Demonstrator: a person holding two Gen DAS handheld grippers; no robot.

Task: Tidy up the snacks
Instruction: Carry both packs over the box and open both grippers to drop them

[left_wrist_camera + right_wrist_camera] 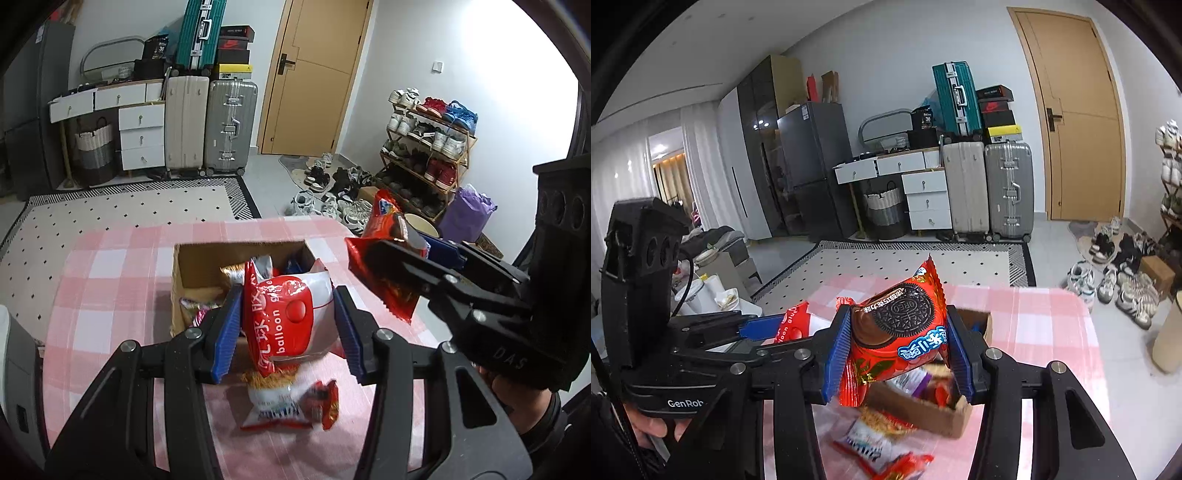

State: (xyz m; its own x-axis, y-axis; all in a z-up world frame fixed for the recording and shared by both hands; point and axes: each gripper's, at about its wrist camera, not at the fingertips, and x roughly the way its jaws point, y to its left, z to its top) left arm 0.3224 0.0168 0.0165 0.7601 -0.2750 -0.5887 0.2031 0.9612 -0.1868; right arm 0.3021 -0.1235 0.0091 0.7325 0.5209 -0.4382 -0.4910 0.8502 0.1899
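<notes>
My left gripper (288, 325) pinched a red-and-white balloon gum bag (291, 314) between its blue pads, the bag upright and lifted clear above the near edge of the cardboard box (192, 266). My right gripper (897, 347) was clamped on a red Oreo packet (901, 325), pads pressed into both its sides, and I held it up over the box too; in the left wrist view that packet (384, 284) hung to the right of the gum bag, apart from it. The box sat open on the pink checked tablecloth (110, 266) with several other wrappers already inside. On the cloth just in front of the box lay a white snack bag (275, 402) and, touching it, a small red packet (327, 402), both blurred. Past the table edge I saw a dotted rug (129, 206), two upright suitcases (210, 125) beside a white drawer unit (142, 136), a wooden door (314, 74), and a shoe rack (428, 147) with shoes scattered on the floor before it.
</notes>
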